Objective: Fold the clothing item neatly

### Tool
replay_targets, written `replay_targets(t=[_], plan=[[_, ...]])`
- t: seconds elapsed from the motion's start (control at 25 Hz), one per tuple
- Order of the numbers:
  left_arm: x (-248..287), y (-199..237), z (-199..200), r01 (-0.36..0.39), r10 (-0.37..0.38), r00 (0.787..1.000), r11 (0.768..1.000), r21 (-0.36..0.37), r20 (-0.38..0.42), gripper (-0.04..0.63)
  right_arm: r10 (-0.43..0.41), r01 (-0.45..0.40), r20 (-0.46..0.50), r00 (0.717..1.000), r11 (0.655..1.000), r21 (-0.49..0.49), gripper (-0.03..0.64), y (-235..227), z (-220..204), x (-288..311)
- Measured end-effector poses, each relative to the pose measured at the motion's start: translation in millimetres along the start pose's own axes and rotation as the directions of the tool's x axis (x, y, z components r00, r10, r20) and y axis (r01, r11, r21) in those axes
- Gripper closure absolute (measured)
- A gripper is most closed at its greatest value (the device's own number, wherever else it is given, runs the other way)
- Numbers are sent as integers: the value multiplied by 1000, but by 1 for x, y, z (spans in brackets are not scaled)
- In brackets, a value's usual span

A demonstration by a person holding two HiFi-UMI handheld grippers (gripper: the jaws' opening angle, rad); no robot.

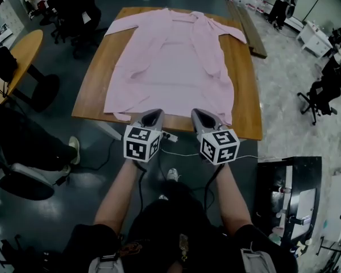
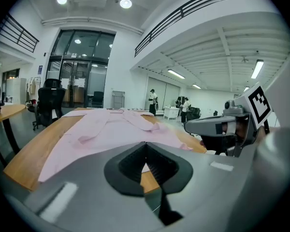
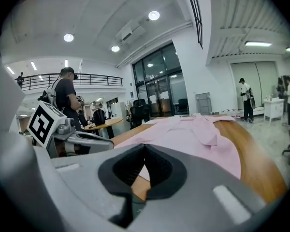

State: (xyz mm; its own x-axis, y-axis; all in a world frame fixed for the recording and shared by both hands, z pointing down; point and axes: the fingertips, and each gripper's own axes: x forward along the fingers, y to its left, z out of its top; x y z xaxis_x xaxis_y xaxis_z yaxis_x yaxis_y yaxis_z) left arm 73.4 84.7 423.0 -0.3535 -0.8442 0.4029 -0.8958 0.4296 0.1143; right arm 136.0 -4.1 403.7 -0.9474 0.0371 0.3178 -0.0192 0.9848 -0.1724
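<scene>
On rectangular wooden table [image 1: 247, 95]: pale pink long-sleeved shirt [image 1: 170, 67] spread out flat, no fold made yet. Just short of near hem, left gripper [image 1: 153, 117] and right gripper [image 1: 202, 117], jaws closed, empty. All folding left, by the look.

item: pale pink long-sleeved shirt [image 1: 170, 67]
state: unfolded, spread flat, a few wrinkles
pose: collar toward far end of wooden table [image 1: 91, 95], hem at near edge
sleeves: both angled out toward the table's far corners
right half: a raised fold of cloth runs from the collar down the body
coverage: covers most of the tabletop, bare wood along both sides
</scene>
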Motion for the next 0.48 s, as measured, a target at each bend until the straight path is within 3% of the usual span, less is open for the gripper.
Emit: replay_targets(t=[0.28,0.48], plan=[[44,42,-20,-78,80,991,997,19,-108,588,3,3,-83,997,998,62,615,-30,-27,53],[71,67,-50,-83,88,977,996,33,-194,586,-23,33,-172,985,998,60,615,-41,-61,79]])
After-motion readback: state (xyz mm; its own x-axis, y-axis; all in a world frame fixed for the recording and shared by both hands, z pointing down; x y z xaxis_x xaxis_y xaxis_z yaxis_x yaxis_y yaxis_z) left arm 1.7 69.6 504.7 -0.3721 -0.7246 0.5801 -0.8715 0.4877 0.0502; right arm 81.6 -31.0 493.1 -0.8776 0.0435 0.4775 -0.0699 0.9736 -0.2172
